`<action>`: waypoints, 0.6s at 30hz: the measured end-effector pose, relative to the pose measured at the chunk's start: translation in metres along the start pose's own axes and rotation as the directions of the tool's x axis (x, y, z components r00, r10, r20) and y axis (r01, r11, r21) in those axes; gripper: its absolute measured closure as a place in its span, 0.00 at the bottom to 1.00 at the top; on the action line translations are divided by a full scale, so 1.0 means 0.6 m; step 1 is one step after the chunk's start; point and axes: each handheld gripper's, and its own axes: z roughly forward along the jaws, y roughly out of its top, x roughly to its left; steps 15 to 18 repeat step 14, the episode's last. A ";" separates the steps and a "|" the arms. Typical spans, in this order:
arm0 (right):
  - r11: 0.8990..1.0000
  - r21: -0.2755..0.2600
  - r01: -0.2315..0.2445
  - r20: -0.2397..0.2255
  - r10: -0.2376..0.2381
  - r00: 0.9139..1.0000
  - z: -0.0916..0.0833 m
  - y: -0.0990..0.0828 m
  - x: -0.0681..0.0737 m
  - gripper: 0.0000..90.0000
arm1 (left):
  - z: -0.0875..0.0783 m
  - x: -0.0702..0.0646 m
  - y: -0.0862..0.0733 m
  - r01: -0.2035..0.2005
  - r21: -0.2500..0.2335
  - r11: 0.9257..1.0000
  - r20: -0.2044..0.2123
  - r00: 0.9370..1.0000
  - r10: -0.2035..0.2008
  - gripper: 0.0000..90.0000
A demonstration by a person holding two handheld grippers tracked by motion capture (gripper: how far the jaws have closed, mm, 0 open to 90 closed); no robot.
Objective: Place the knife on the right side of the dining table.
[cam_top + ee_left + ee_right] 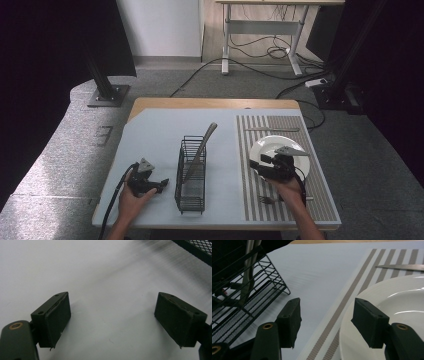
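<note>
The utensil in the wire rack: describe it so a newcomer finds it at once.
Start at the black wire rack mid-table, left of the striped placemat. The long silver utensil leans inside it, its handle poking above the rim. The knife and fork lie flat on the placemat.

High view overhead, facing forward; gripper views low, close; share rack (191, 172) (242, 302).

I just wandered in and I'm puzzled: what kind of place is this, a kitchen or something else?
Probably a lab or recording studio, not a kitchen. The table with its plate and black wire rack stands between black curtains, with cables across the carpet and a bare desk frame behind.
</note>
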 end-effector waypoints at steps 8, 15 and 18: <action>0.998 0.012 0.064 -0.018 -0.064 0.998 0.017 -0.029 0.027 0.44 | 0.000 0.000 0.000 0.000 0.000 1.000 0.000 1.000 0.000 0.14; 0.997 0.009 0.077 -0.025 -0.077 0.997 0.020 -0.032 0.027 0.44 | 0.000 0.000 0.000 0.000 0.000 1.000 0.000 1.000 0.000 0.14; 0.997 0.009 0.077 -0.025 -0.077 0.997 0.020 -0.032 0.027 0.44 | 0.000 0.000 0.000 0.000 0.000 1.000 0.000 1.000 0.000 0.14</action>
